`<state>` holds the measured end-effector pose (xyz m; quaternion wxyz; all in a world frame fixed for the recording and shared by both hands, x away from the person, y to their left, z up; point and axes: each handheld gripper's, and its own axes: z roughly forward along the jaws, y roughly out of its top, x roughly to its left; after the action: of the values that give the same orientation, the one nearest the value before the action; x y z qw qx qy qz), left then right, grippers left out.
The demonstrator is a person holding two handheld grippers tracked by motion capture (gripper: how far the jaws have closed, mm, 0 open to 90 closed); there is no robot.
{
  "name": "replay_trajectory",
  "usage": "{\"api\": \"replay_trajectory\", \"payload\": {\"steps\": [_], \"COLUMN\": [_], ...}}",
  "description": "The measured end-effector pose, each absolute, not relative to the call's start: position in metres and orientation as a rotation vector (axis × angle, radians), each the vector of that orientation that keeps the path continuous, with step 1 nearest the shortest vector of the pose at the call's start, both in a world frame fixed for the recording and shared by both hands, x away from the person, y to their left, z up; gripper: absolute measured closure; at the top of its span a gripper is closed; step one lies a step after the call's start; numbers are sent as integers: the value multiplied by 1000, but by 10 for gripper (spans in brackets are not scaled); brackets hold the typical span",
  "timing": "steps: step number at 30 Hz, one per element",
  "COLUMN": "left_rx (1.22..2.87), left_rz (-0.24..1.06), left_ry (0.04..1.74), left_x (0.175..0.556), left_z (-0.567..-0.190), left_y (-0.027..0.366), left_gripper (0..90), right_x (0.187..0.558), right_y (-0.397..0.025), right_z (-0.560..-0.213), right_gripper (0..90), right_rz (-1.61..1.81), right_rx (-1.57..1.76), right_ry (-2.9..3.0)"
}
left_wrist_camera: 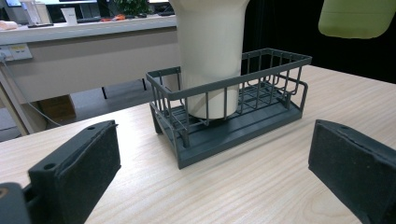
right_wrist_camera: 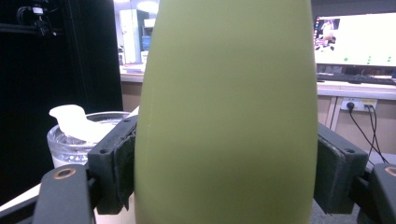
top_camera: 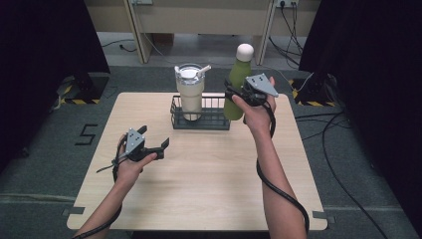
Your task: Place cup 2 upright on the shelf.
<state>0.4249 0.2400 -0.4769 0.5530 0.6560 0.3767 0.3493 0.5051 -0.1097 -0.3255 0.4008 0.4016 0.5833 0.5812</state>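
Green bottle (right_wrist_camera: 229, 116) cap, base cut off; tumbler (left_wrist_camera: 211, 51) top cropped.

Left gripper (top_camera: 158, 144): black body, two black jaws with flat, matte, finely textured inner pads (left_wrist_camera: 95, 161); one round screw hole near each jaw's outer corner. Behind the fingers, a grey three-cornered plate (top_camera: 133, 140) with small dark fasteners. A black cable (top_camera: 115, 172) leaves the rear, well back from the fingers.

Right gripper (top_camera: 234, 93): same black build; padded jaw blocks (right_wrist_camera: 113, 165) with a screw hole on each top face, copper-coloured ring fittings on the arms just behind. Grey three-cornered plate (top_camera: 262, 84) on top. Thick black cable (top_camera: 283, 194) trails from the rear.

Forearms: bare, no sleeves.
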Motion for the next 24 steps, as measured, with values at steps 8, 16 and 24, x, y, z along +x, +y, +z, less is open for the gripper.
{"api": "replay_trajectory", "payload": {"steps": [8,16,24], "left_rx": [1549,1550,1543], "left_rz": [825,826,826], "left_ry": [891,893,896], "left_x": [425,425,426], "left_z": [-477,-477,-477], "left_y": [240,241,242], "left_gripper": [14,14,14], "right_x": [513,523,532], "right_y": [-103,-98,-91], "right_z": [-323,-320,-317], "right_gripper": [229,229,229], "right_rz": [1474,1481,1482], "right_rx": [1012,1027,1025], "right_ry": [1479,1474,1477]}}
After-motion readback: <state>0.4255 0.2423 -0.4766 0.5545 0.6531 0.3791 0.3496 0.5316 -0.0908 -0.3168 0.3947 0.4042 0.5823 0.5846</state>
